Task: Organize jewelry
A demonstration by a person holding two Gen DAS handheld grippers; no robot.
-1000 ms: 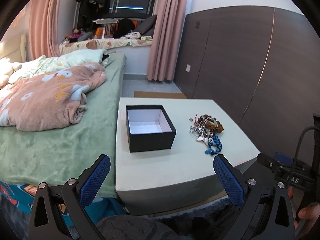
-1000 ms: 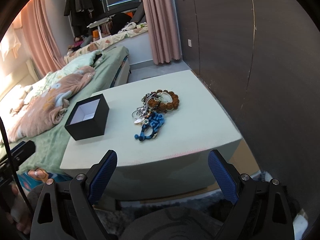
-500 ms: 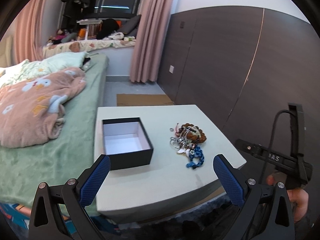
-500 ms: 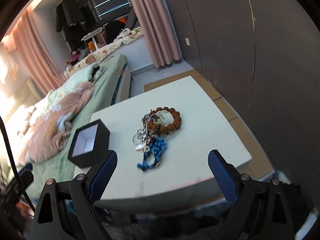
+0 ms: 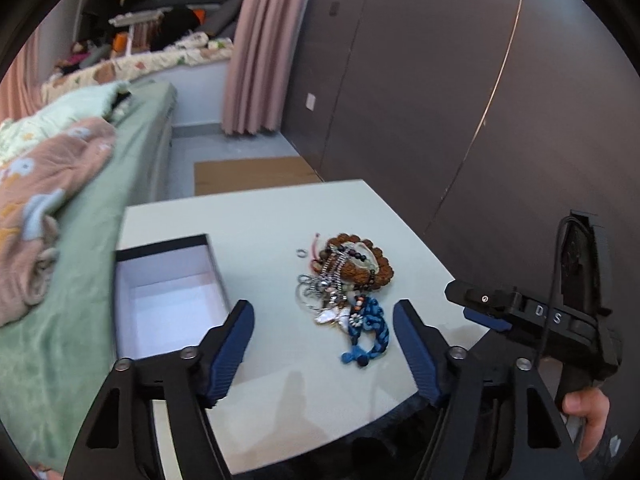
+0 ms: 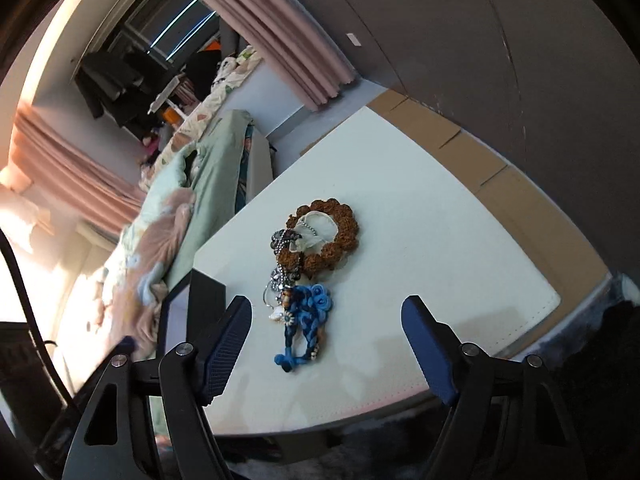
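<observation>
A pile of jewelry (image 5: pixel 344 280) lies on the pale table (image 5: pixel 256 224): a brown bead bracelet (image 5: pixel 380 268), silver chains and a blue braided cord (image 5: pixel 370 334). An open black box (image 5: pixel 168 296) with a white inside stands left of it. My left gripper (image 5: pixel 323 340) is open and empty, just in front of the pile. In the right wrist view my right gripper (image 6: pixel 326 344) is open and empty above the table's near edge, with the blue cord (image 6: pixel 308 320), the brown bracelet (image 6: pixel 324 236) and a corner of the box (image 6: pixel 200 300) ahead.
A bed with a green sheet (image 5: pixel 92 240) and a pink blanket (image 5: pixel 44 176) lies left of the table. A dark wall panel (image 5: pixel 460 100) runs along the right. Cardboard (image 5: pixel 248 174) lies on the floor behind the table. The right gripper's body (image 5: pixel 560 320) shows at the right.
Both grippers have moved forward and lower toward the table, so the jewelry pile and box look larger. The right view has tilted. Both stay open.
</observation>
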